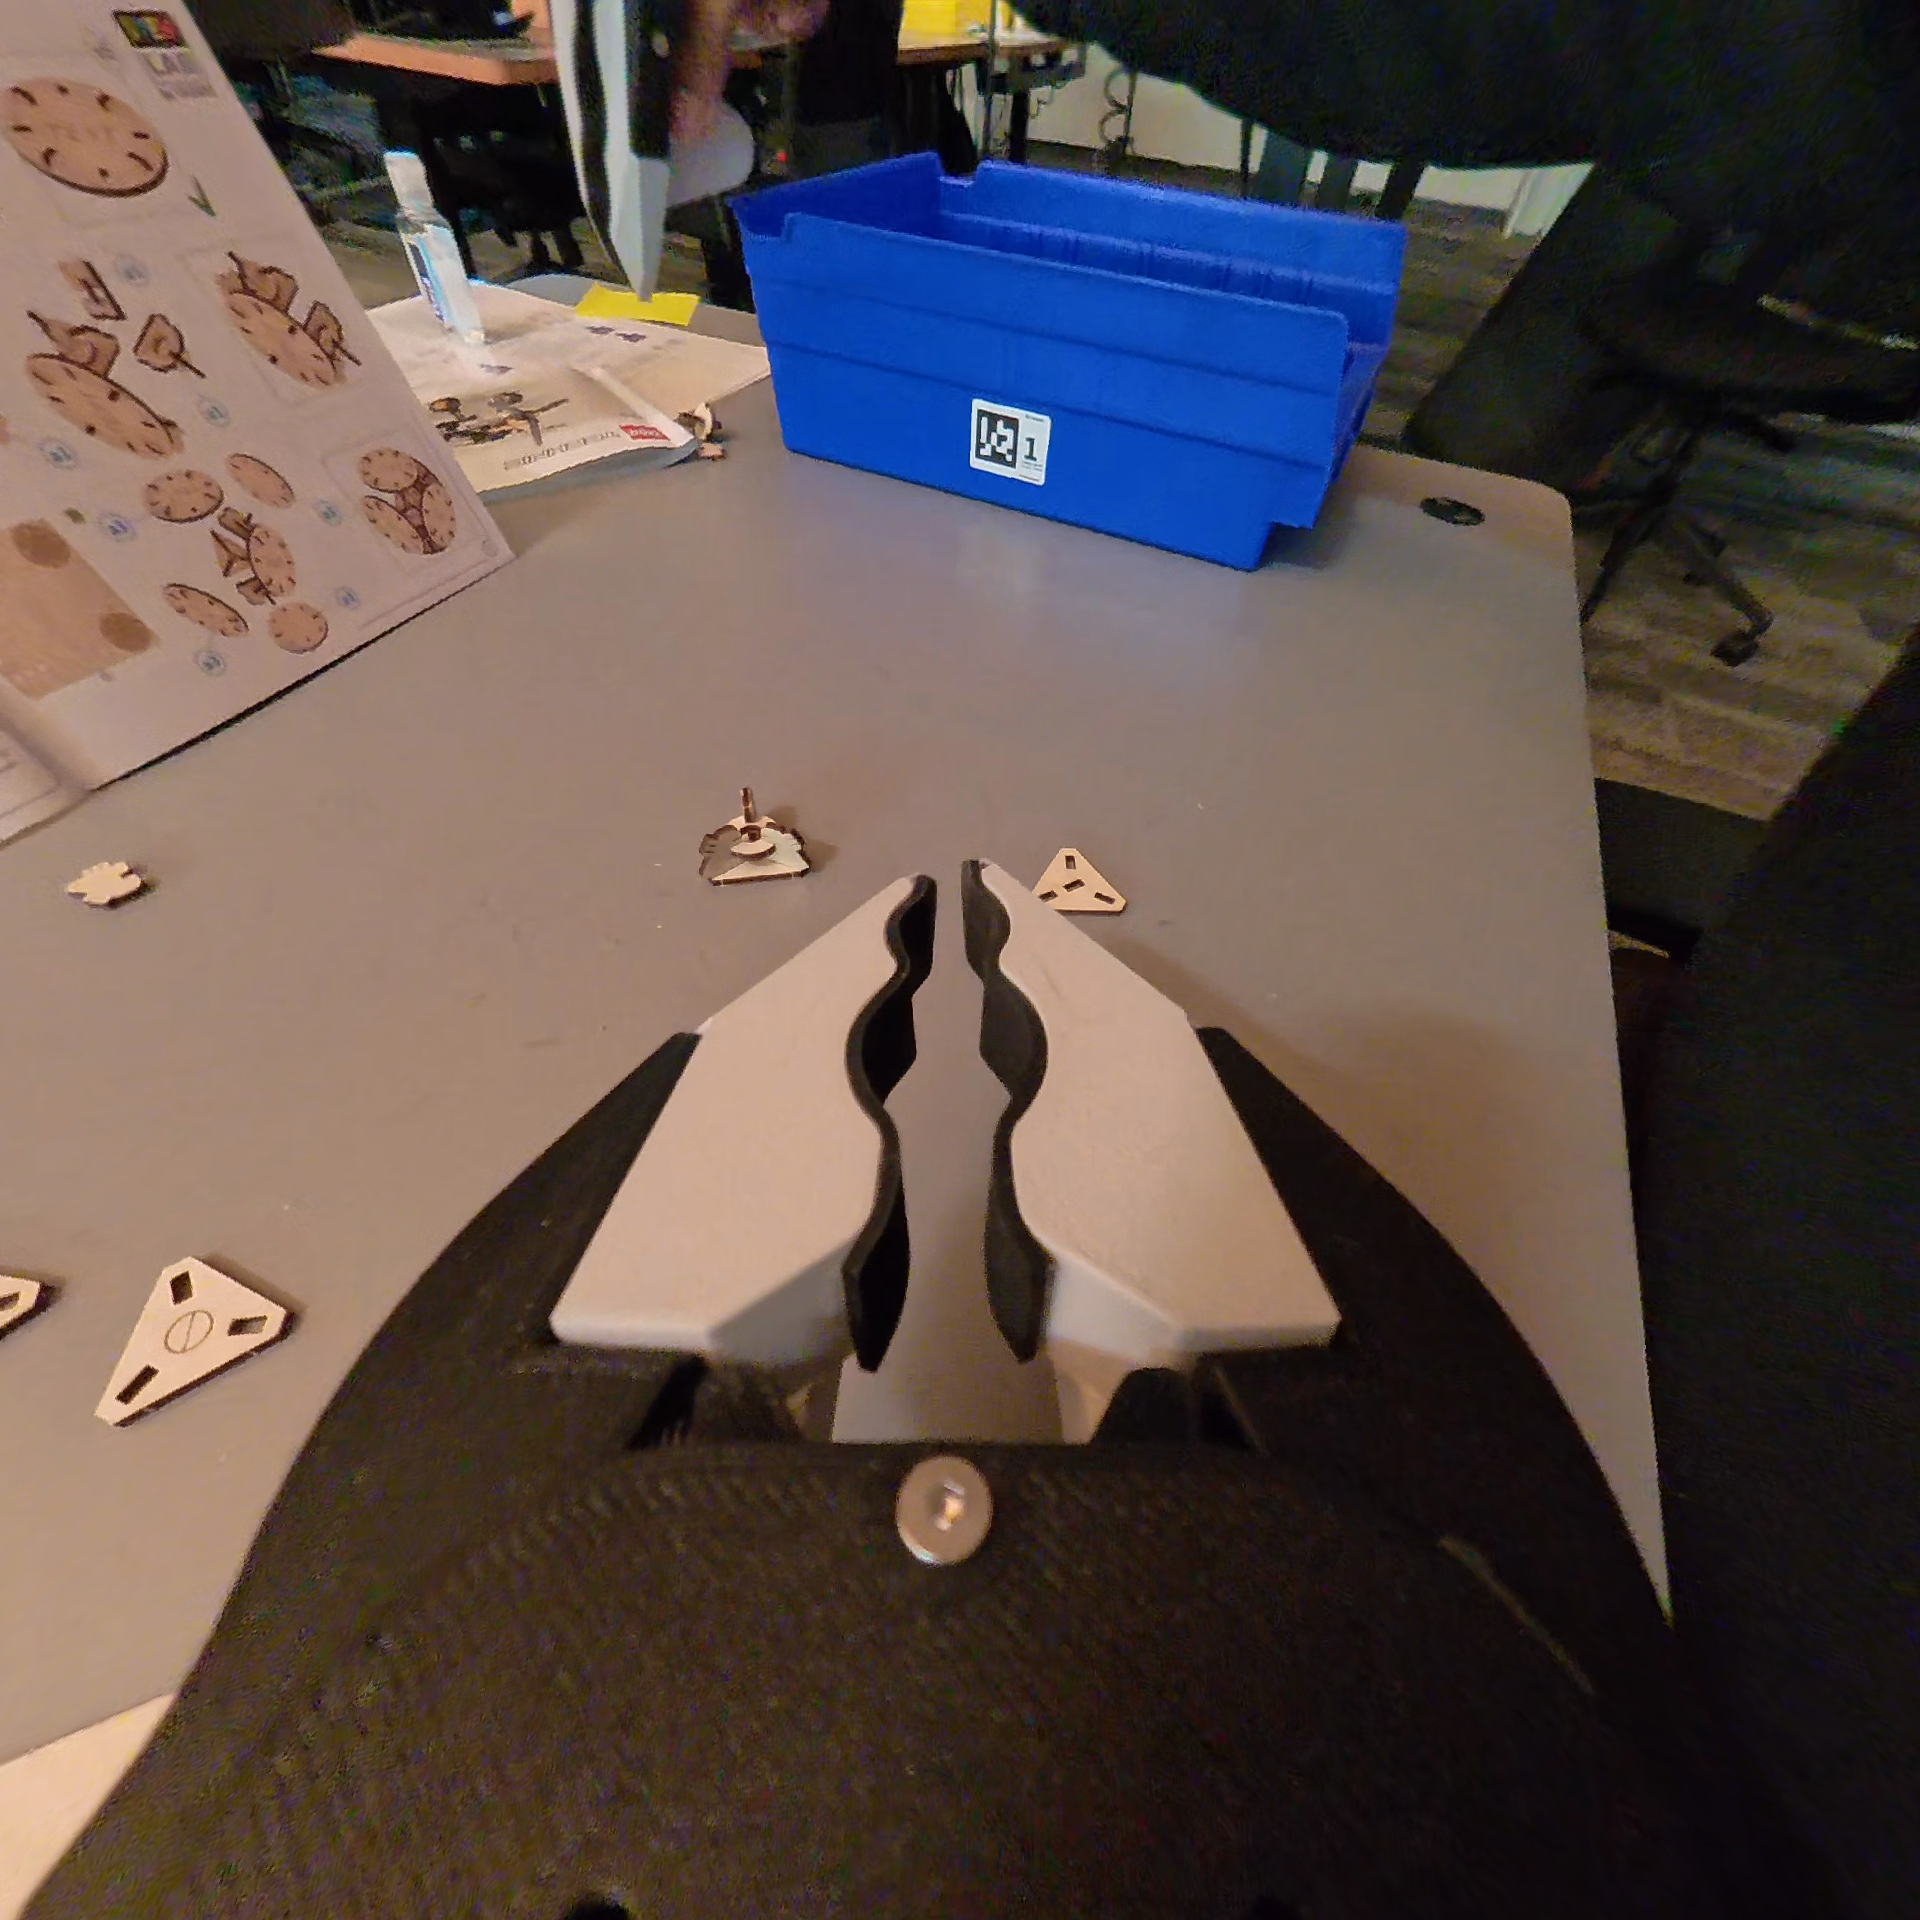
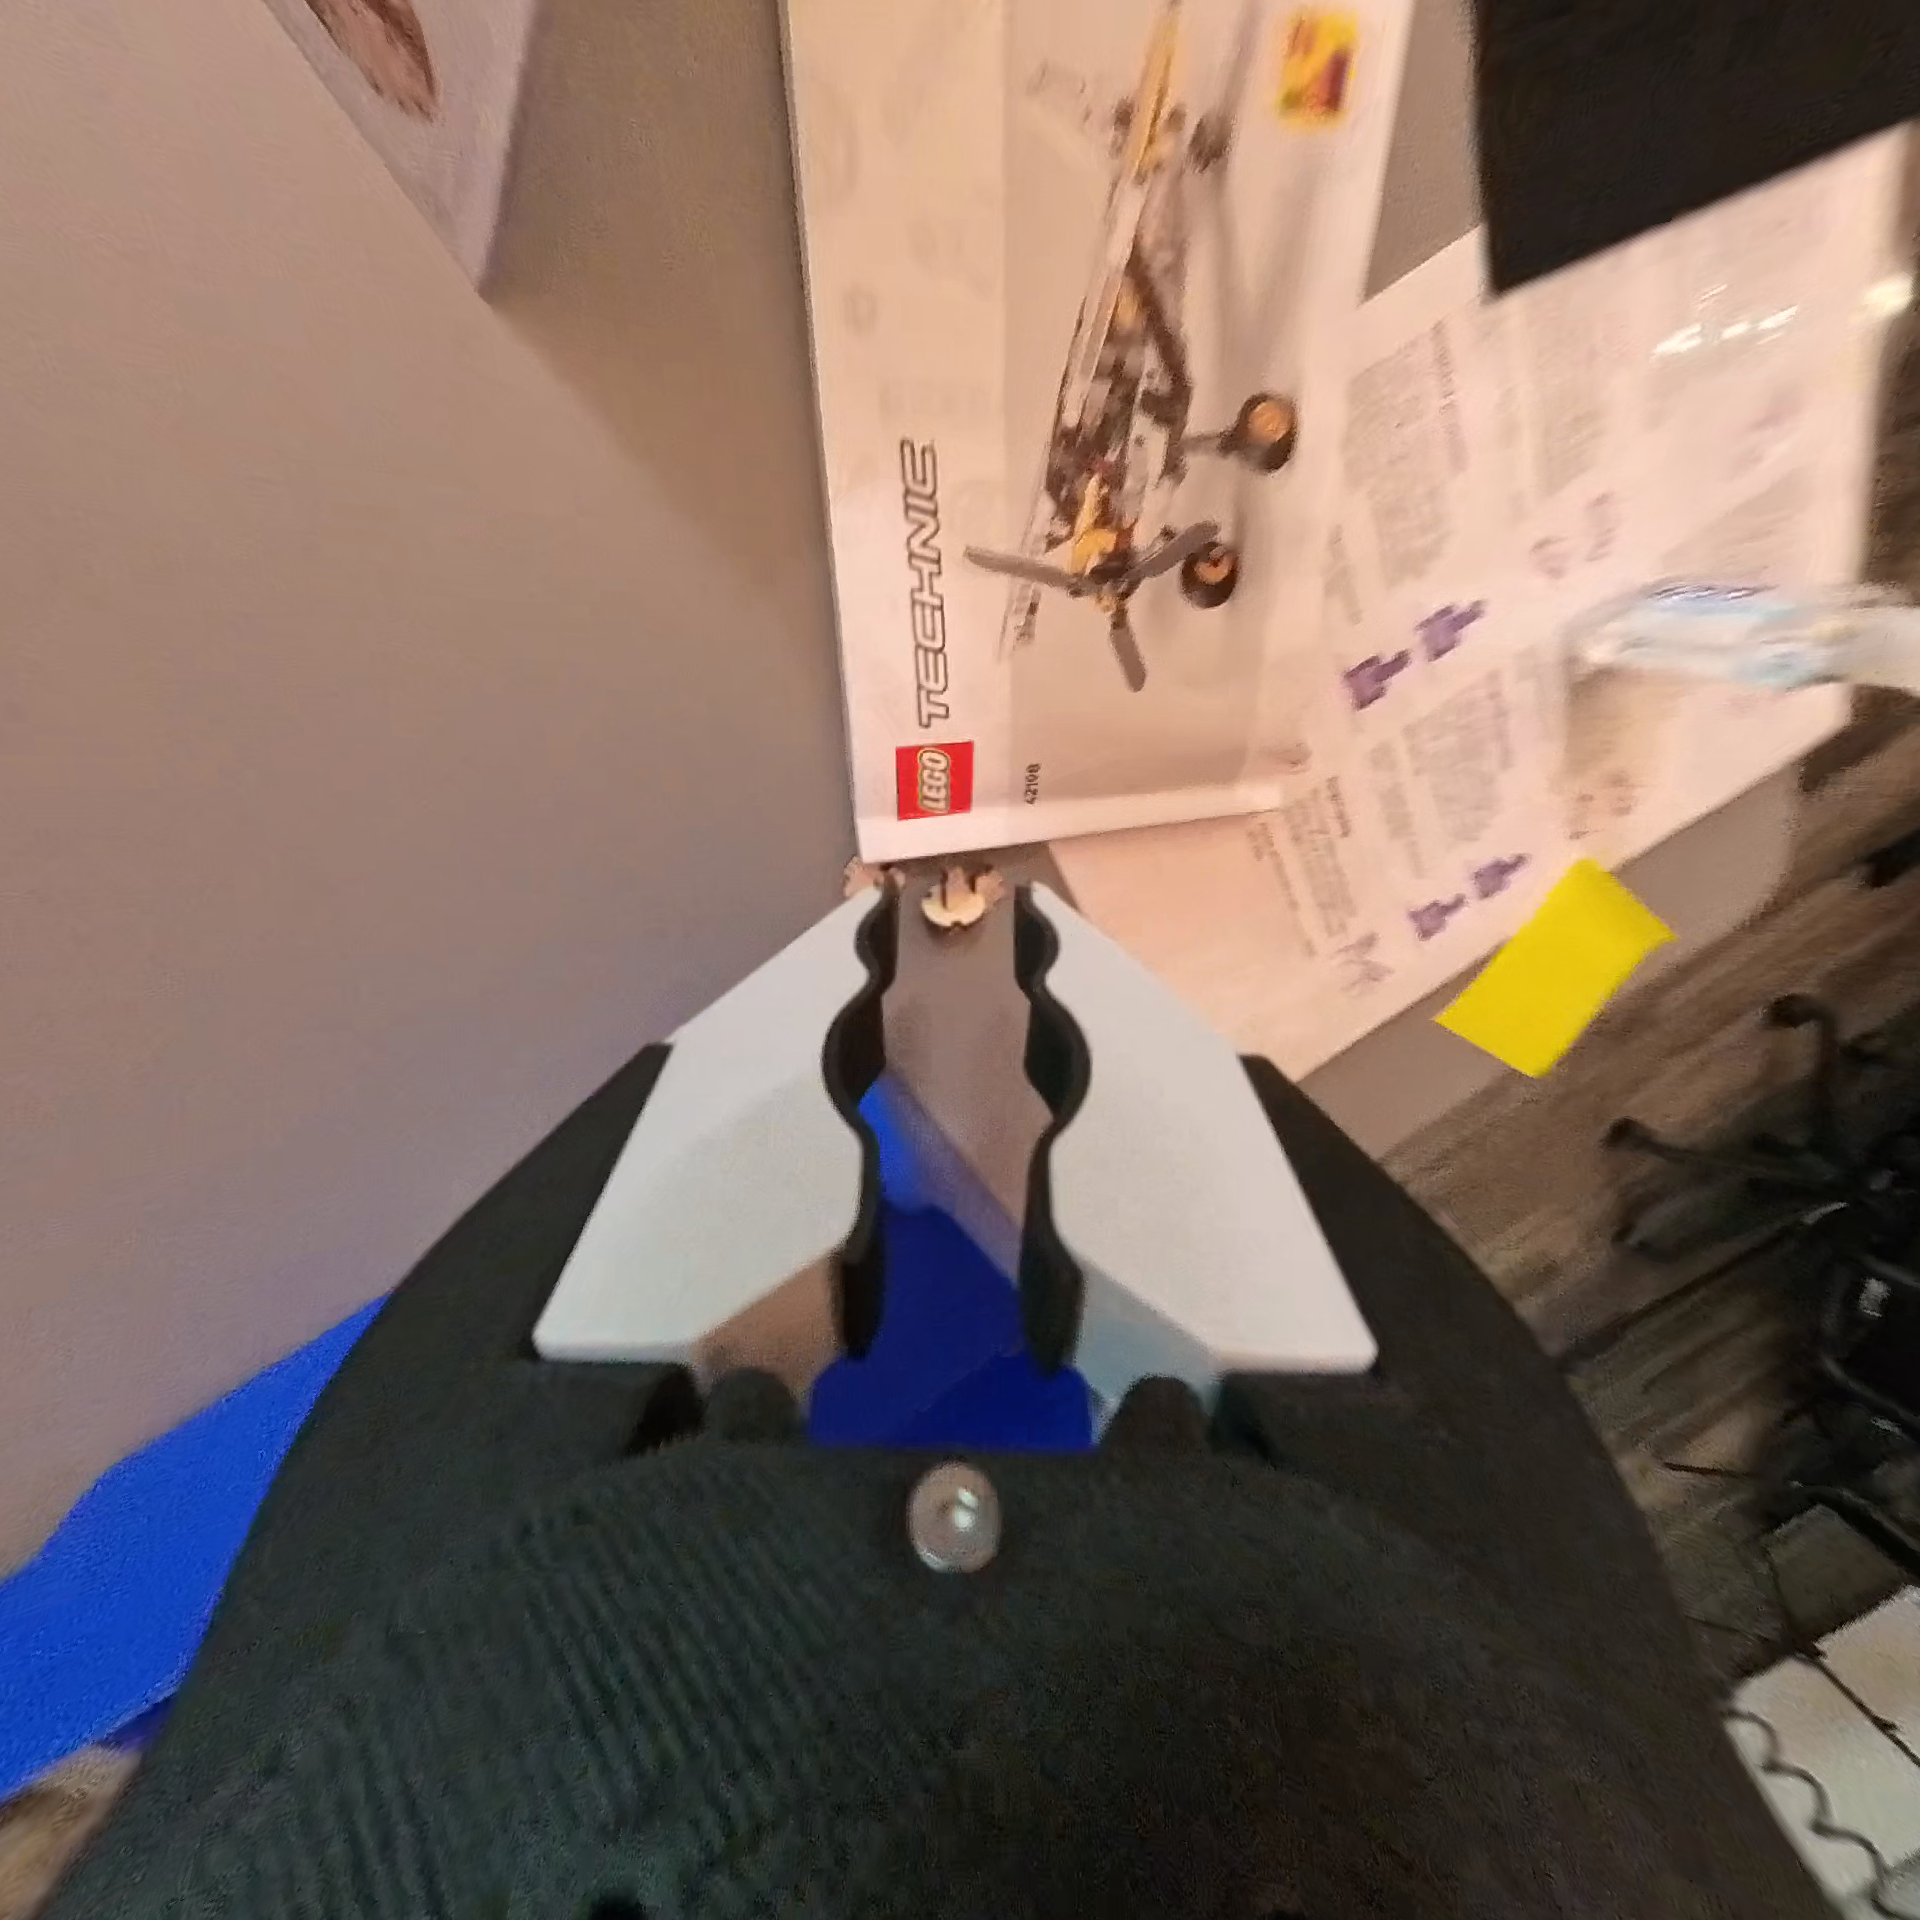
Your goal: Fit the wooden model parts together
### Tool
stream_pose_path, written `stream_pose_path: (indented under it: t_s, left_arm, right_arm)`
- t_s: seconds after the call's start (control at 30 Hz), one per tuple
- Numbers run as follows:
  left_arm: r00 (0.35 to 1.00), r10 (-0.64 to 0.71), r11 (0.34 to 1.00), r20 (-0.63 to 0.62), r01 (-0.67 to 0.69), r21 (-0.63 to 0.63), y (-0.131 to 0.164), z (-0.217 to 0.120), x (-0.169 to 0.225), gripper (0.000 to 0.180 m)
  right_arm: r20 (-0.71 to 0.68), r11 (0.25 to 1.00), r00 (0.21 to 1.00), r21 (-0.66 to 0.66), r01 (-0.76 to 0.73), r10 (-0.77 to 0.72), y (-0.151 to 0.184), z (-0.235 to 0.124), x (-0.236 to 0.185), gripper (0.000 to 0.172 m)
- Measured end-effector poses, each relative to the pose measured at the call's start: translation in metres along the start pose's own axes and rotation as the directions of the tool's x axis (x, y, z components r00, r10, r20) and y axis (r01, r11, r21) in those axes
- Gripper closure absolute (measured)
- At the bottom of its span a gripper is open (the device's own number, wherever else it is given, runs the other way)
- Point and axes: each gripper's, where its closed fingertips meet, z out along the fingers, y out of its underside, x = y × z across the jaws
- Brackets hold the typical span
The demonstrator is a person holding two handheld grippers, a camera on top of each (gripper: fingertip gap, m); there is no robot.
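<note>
Grey counter (image 1: 1143, 675), wide and flat, with a dark floor beyond its right edge. Toward the far edge, a blue plastic bin (image 1: 1143, 343), open-topped, with a white sticker on its near wall. Along the left edge, a large printed sheet (image 1: 208, 416) propped at a slant, covered with drawings of round wooden discs. Near the far left corner, a white glossy booklet (image 2: 1039, 416) lying flat over loose printed pages, with a yellow paper note (image 2: 1553, 966) at the counter's rim.

Left gripper (image 1: 948, 883) low over the middle of the counter, fingers all but closed with nothing between them. Just beside its right fingertip, a pale flat triangular plywood plate (image 1: 1081, 885). To the left and ahead, a small plywood assembly with an upright peg (image 1: 750, 847).

Right gripper (image 2: 951, 920) released, fingers standing apart on either side of a small round pale plywood piece (image 2: 951, 902) with dark laser-cut edges, lying on the counter hard against the booklet's near edge. No pressing contact visible, and blur hides the fine detail.

Probably very light, thin and stiff, and brittle at the notches. Likely to skid on the smooth counter or slip under the booklet. Best taken across its rim, gently.
</note>
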Motion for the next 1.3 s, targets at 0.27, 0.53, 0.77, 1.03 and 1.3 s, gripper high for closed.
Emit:
stream_pose_path:
  t_s: [0.27, 0.53, 0.77, 1.03, 1.3]
  left_arm:
    - [0.993, -0.116, 0.993, -0.029, 0.117, 0.016, -0.001, -0.003, -0.010, 0.175]
    - [0.997, -0.074, 0.997, -0.030, 0.074, -0.001, 0.001, -0.001, -0.004, 0.175]
    - [0.995, -0.087, 0.996, -0.037, 0.088, 0.016, -0.001, -0.003, -0.005, 0.175]
    - [0.996, -0.059, 0.997, -0.062, 0.062, 0.043, -0.005, -0.004, 0.001, 0.168]
    - [0.984, 0.105, 0.951, -0.141, -0.058, 0.304, -0.047, -0.028, 0.034, 0.133]
  right_arm:
    - [0.151, 0.967, 0.988, -0.249, 0.053, -0.015, 0.022, 0.046, -0.004, 0.142]
    - [0.149, 0.904, 0.987, -0.412, 0.114, -0.056, 0.039, 0.066, -0.002, 0.144]
    - [0.096, 0.920, 0.984, -0.350, 0.177, -0.153, 0.026, 0.039, -0.009, 0.156]
    - [0.346, 0.922, 0.892, 0.349, 0.165, -0.291, -0.066, -0.078, -0.180, 0.157]
    - [0.821, 0.759, 0.332, 0.563, -0.327, -0.465, -0.078, -0.184, -0.390, 0.157]
